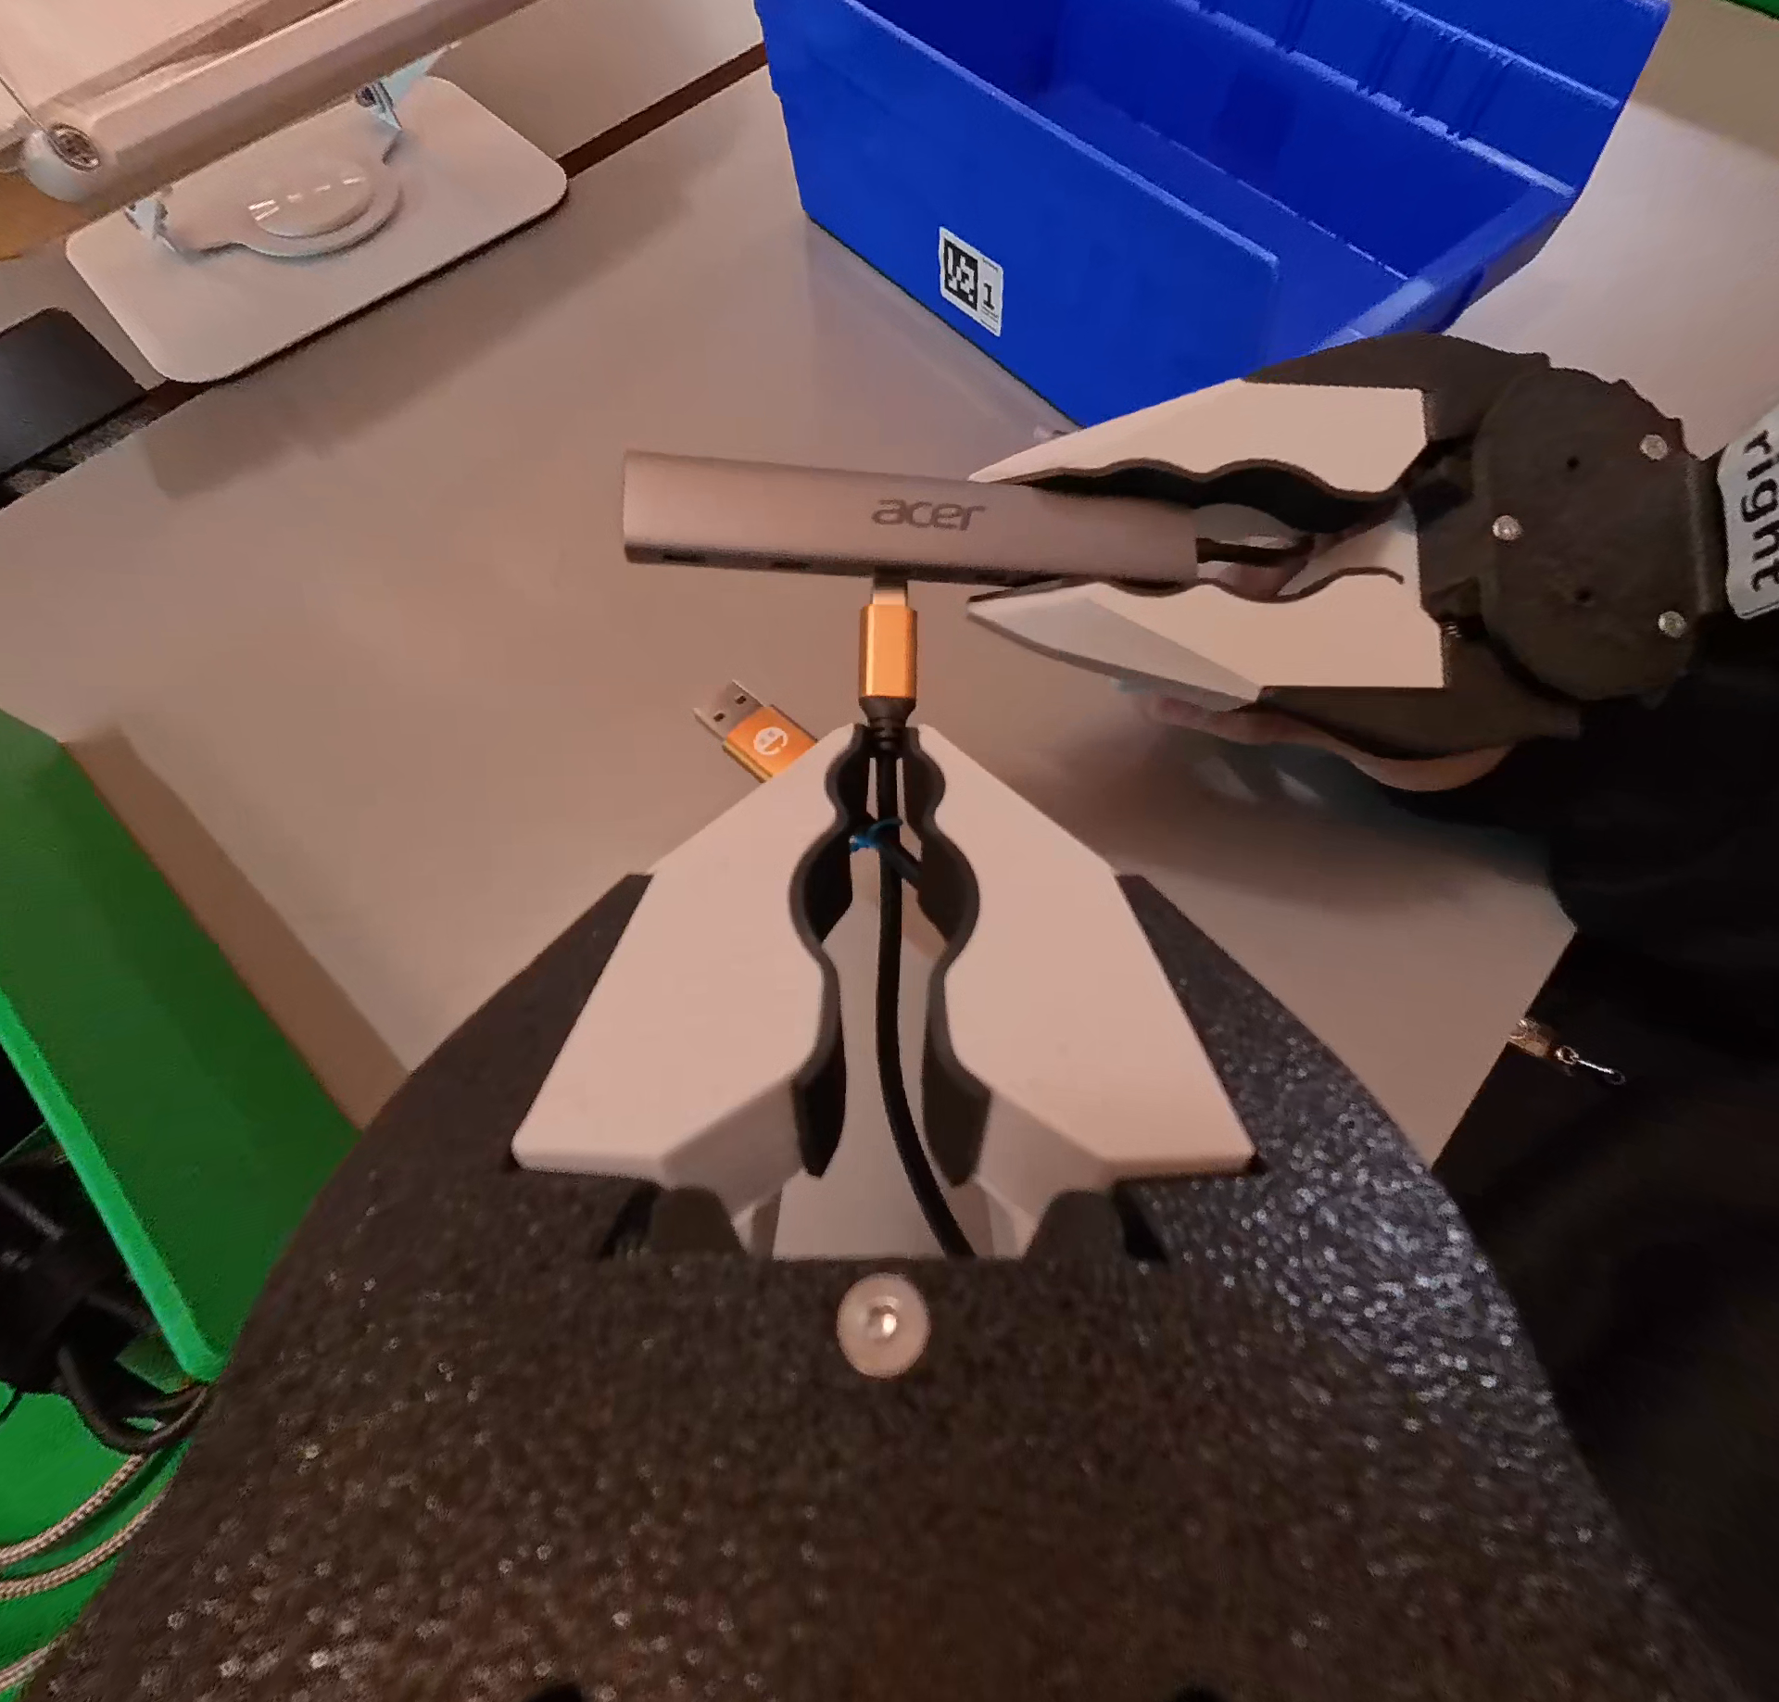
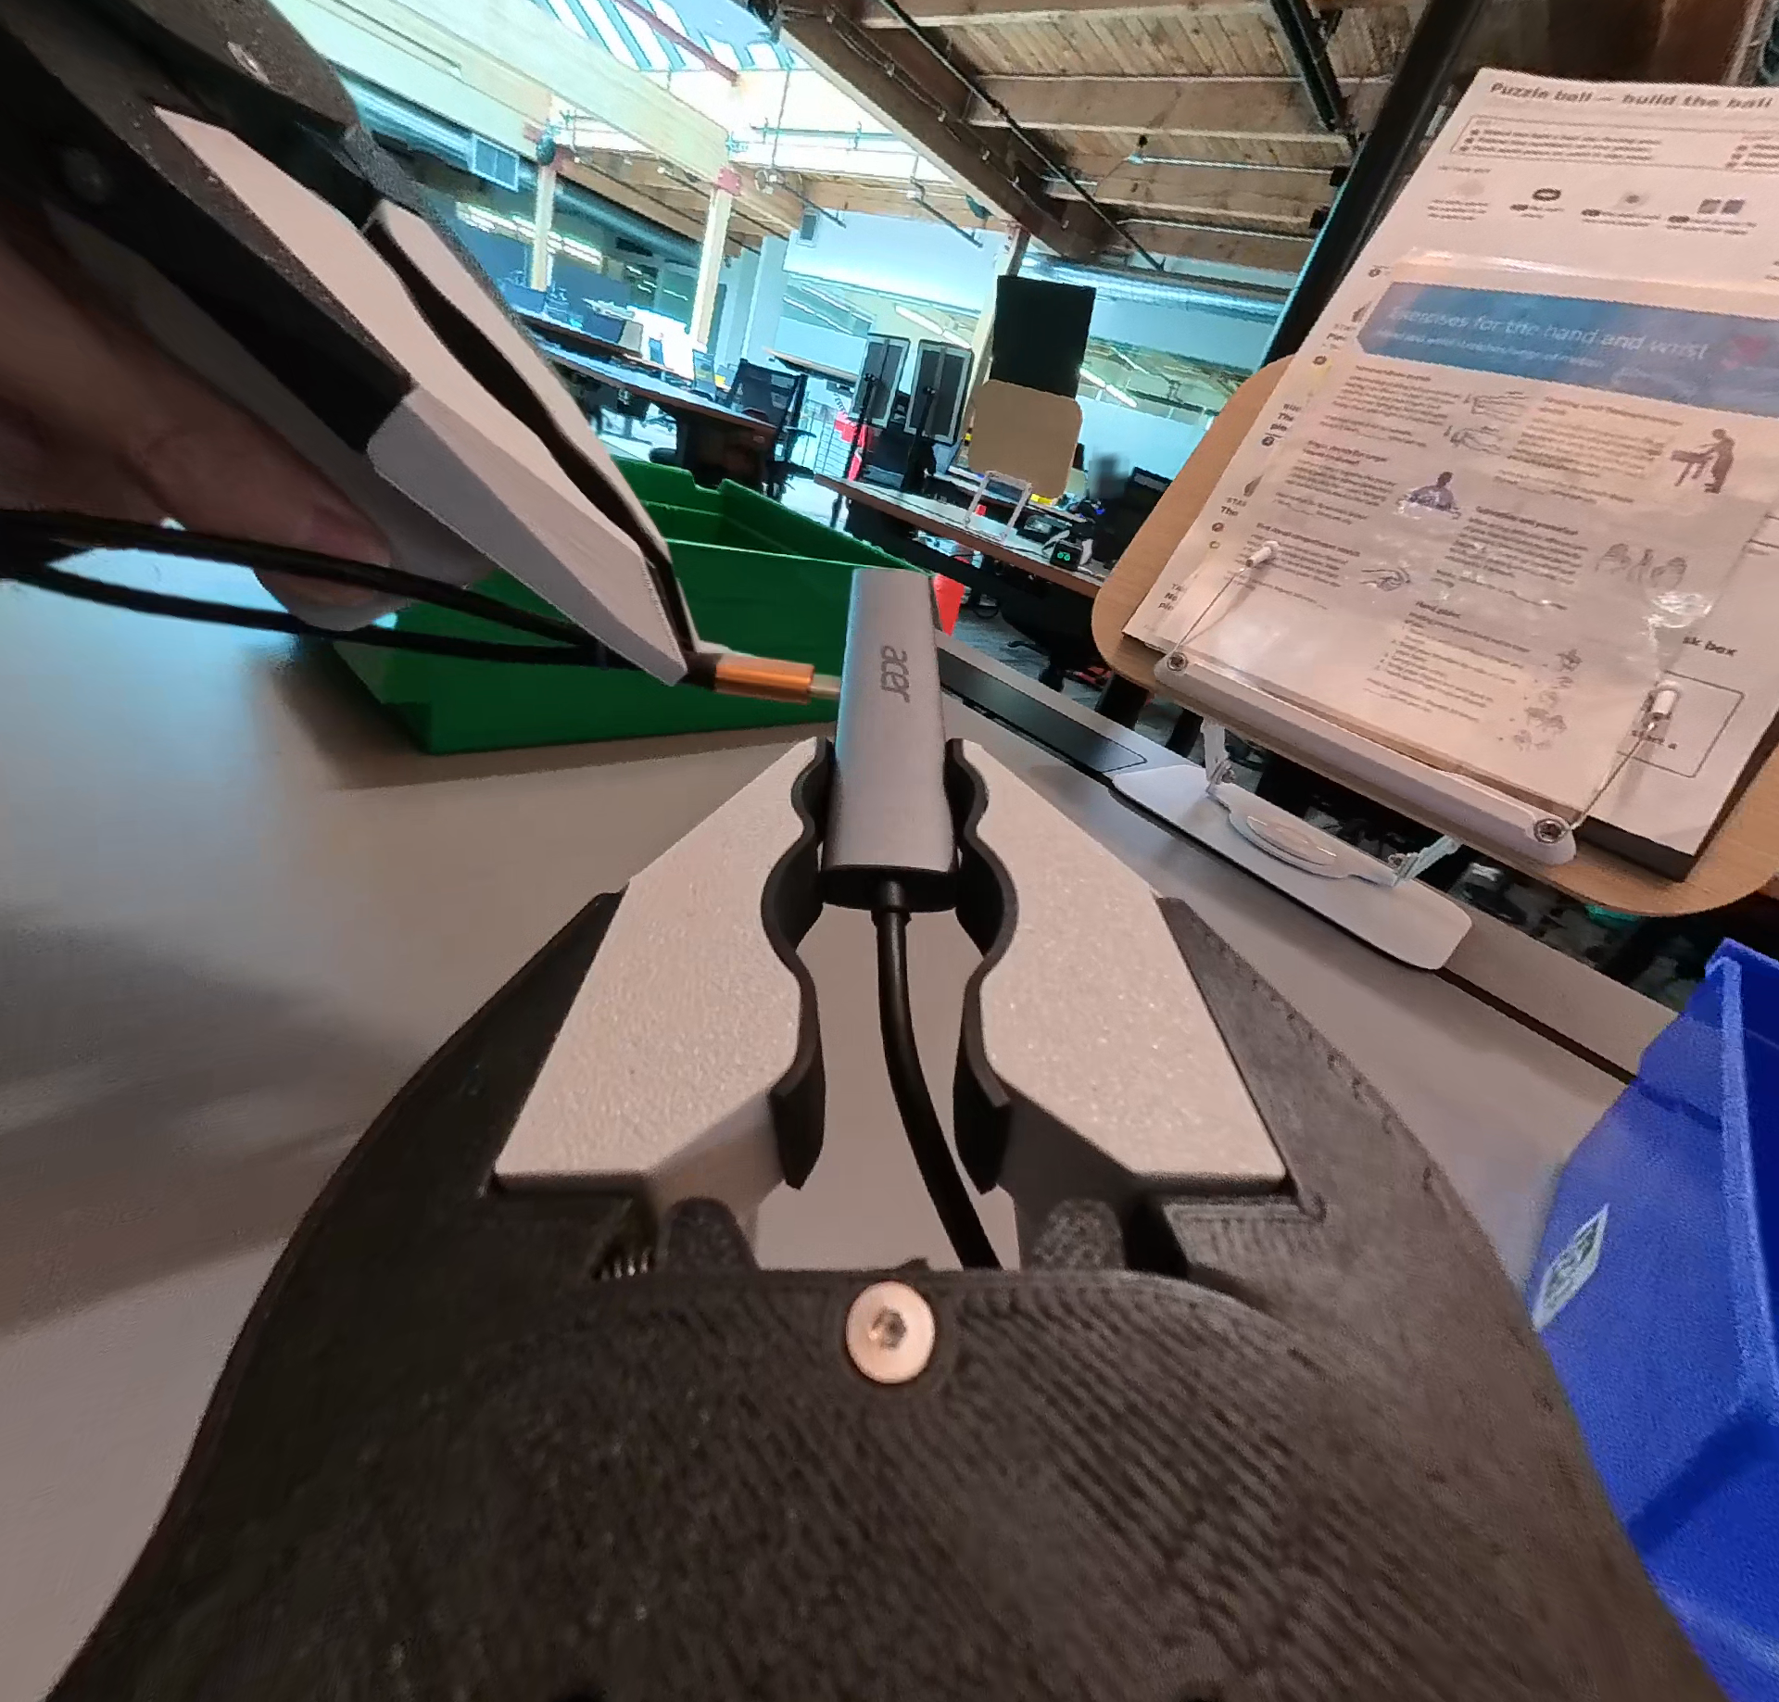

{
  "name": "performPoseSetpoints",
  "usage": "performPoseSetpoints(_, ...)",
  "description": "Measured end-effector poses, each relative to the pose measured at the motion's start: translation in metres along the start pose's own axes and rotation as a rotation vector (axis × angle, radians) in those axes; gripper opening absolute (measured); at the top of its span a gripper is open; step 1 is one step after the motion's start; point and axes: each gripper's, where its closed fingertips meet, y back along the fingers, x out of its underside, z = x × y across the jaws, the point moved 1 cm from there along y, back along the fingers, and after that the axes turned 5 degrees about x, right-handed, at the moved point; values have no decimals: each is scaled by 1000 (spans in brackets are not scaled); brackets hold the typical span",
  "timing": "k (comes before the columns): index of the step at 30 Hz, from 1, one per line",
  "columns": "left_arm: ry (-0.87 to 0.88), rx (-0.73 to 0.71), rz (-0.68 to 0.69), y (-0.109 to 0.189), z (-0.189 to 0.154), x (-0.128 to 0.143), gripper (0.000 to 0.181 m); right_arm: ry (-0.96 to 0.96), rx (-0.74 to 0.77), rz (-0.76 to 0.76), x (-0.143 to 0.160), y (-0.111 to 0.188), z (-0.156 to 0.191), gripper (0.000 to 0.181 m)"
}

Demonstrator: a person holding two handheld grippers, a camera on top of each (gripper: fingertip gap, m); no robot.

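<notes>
My left gripper (image 1: 884,732) is shut on a black cable just behind its orange plug (image 1: 888,650). The plug's metal tip meets a port on the side of a grey hub (image 1: 866,522). My right gripper (image 1: 972,539) comes in from the right and is shut on the hub's end, holding it level above the table. In the right wrist view the right gripper (image 2: 888,761) grips the hub (image 2: 890,693), whose own black cord runs back between the fingers. The left gripper (image 2: 674,669) holds the orange plug (image 2: 765,677) against the hub's left side. A second orange plug (image 1: 756,734) lies on the table.
A blue divided bin (image 1: 1203,144) stands behind the hub and shows in the right wrist view (image 2: 1675,1290). A green tray (image 2: 674,655) lies at the left (image 1: 87,963). A document stand with printed sheets (image 2: 1473,539) and its white base (image 1: 308,212) sit at the table's back. Some 5 centimeters of space lies between my two pairs of fingers.
</notes>
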Motion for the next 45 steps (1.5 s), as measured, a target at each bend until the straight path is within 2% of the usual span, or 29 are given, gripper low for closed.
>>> performPoseSetpoints(27, -35, -31, 0, 1, 1, 1, 4, 16, -30, 24, 3, -1, 5, 22)
performPoseSetpoints(36, -109, -92, -101, 2, -1, -10, 3, -40, -39, 30, 2, 1, 4, 23)
performPoseSetpoints(40, -161, -132, -54, -6, 0, -2, 4, -24, -34, 35, 3, 1, 5, 23)
performPoseSetpoints(45, -152, -120, -134, -3, -1, -10, 4, -33, -5, 28, 2, 1, 1, 23)
